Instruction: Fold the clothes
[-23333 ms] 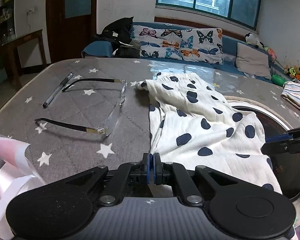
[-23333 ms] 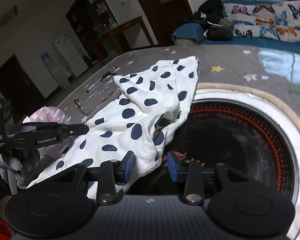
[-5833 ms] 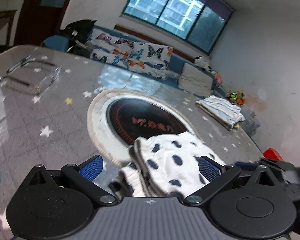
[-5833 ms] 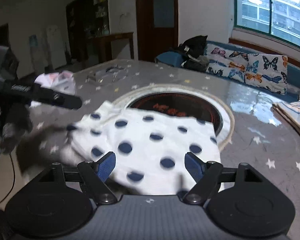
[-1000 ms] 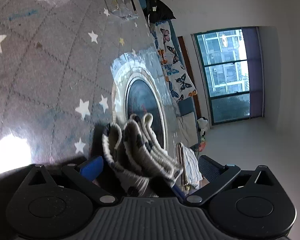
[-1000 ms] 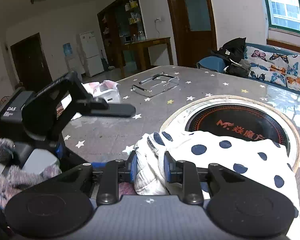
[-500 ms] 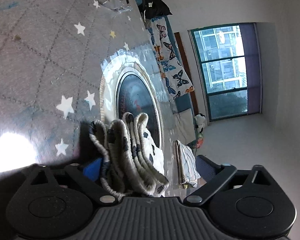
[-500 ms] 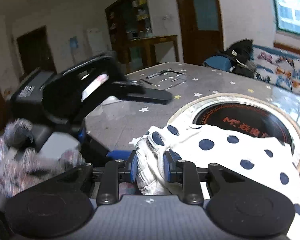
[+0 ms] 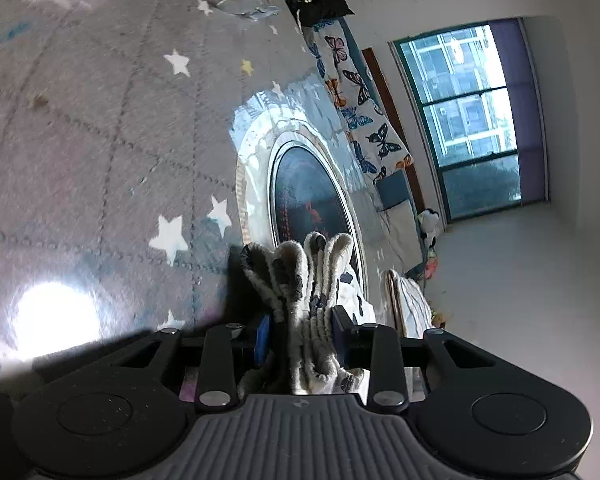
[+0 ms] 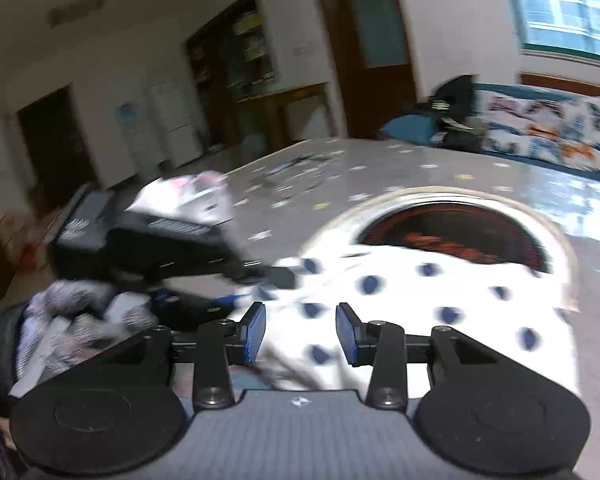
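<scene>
The left gripper (image 9: 300,338) pinches the stacked, ribbed folds of the white, navy-dotted garment (image 9: 300,280), which sits at the near rim of the round cooktop (image 9: 308,200) set into the star-printed table (image 9: 100,140). Red lettering on the cooktop's dark glass is too blurred to read. Left of the cooktop, a pink-white cloth (image 10: 188,196) lies on the table. The right gripper (image 10: 300,332) hangs spread over the garment, its blue pads (image 10: 255,332) apart, gripping nothing
</scene>
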### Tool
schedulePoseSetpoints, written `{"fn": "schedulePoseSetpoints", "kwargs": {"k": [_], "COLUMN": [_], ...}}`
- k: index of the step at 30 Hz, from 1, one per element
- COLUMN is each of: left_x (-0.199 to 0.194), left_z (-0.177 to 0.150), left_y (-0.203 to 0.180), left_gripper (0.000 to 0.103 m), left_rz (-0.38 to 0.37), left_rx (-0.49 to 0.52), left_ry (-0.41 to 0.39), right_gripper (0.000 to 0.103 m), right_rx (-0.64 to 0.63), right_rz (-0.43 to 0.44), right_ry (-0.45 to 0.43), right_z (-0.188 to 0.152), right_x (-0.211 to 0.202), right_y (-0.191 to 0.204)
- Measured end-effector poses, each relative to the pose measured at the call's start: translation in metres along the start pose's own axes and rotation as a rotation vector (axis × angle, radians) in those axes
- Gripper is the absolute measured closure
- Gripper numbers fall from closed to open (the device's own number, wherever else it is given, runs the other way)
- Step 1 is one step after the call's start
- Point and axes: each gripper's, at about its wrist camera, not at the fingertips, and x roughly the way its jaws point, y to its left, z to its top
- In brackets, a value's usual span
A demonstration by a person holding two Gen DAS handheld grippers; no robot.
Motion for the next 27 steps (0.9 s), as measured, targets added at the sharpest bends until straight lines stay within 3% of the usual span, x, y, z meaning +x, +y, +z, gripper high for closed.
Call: {"fn": "schedulePoseSetpoints", "kwargs": {"k": [5,9,14,20,23,27], "left_x": [0.002,0.004,0.005,0.013,0.015,0.022], "left_z": [0.004,0.004,0.001,0.005,0.004,0.006], "left_y": [-0.007,-0.014,-0.019,-0.028,-0.034,-0.044], "left_gripper": [0.069,0.069,0.069,0.069,0.069,0.07], "left_rz": [0.02,0.04,0.064,0.089,0.102,0.107], "left_rx": [0.036,0.075,0.126,0.188,0.234,0.281], "left_ry": [0.006,0.006,0.007,0.015,0.018,0.03], "right_gripper": [0.064,0.064,0.064,0.064,0.089,0.098], "right_rx": [0.13,0.219,0.301,0.367,0.391,0.423], "right_rz": [-0.216,-0.318,-0.33,-0.309,-0.307,-0.332], "right_ry": [-0.012,0.002,0.029,0.011,-0.013,-0.062], "right_z": [-0.003,-0.009,-0.018,-0.025,-0.026,-0.028], "right_x": [-0.014,-0.014,0.0,0.002,-0.002,-0.016], "right_y": [-0.056,-0.094,-0.12,-0.124,-0.122,-0.12]}}
